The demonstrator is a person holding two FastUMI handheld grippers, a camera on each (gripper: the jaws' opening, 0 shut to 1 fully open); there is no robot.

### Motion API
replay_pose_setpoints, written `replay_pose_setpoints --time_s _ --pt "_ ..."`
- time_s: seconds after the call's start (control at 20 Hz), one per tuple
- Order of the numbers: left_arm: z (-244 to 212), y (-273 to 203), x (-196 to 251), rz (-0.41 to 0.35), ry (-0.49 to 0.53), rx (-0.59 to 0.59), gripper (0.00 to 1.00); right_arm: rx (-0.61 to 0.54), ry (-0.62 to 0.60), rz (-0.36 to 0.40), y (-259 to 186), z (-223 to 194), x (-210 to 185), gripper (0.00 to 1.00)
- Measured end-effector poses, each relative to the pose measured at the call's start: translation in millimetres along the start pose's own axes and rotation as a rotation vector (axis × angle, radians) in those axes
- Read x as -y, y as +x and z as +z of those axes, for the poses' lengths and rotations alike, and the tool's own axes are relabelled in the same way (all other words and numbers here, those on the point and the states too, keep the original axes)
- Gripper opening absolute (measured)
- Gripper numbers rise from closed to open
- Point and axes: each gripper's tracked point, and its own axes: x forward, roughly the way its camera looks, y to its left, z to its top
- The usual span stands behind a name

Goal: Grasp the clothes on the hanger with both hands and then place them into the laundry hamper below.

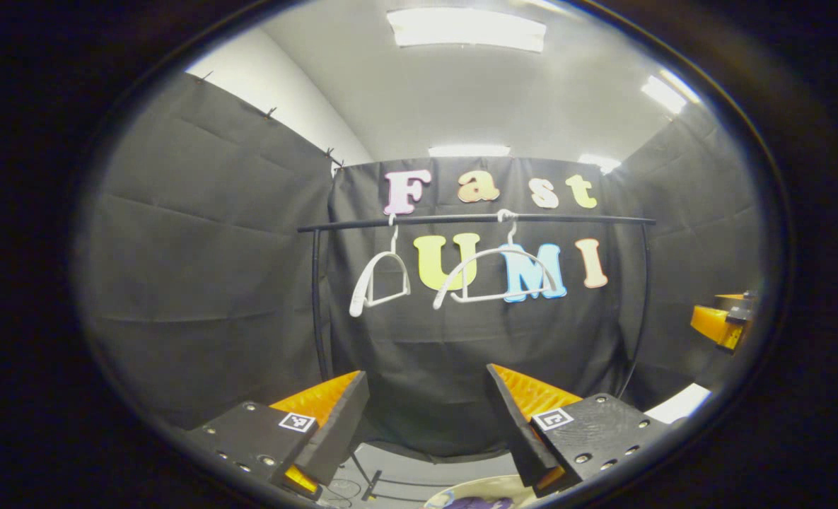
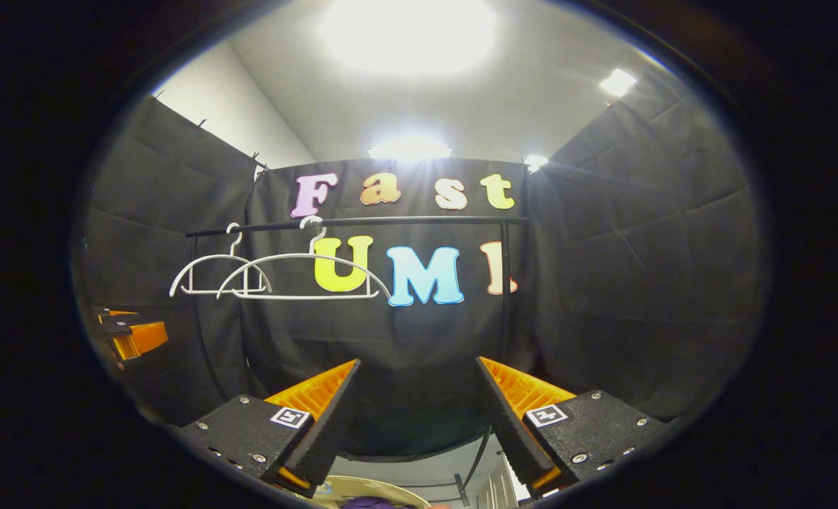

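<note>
Both hangers (image 1: 496, 272) on the rail (image 1: 475, 220) are hanging bare. Below it, the left gripper (image 1: 429, 410) and right gripper (image 2: 415, 403) are gaping, holding nothing. Purple cloth (image 1: 479, 502), probably in the hamper (image 1: 454, 493), is risking slipping out unnoticed.

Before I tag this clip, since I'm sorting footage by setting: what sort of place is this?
Probably a staged recording booth rather than a real laundry room: black cloth walls, a black clothes rail with two bare white hangers, and ceiling light panels.
</note>
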Motion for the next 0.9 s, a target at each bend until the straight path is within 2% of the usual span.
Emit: replay_pose_setpoints --time_s 0.9 --pt "19 -23 -6 -0.011 0.049 0.077 1.0 0.026 0.009 -0.057 -4 -3 12 0.95"
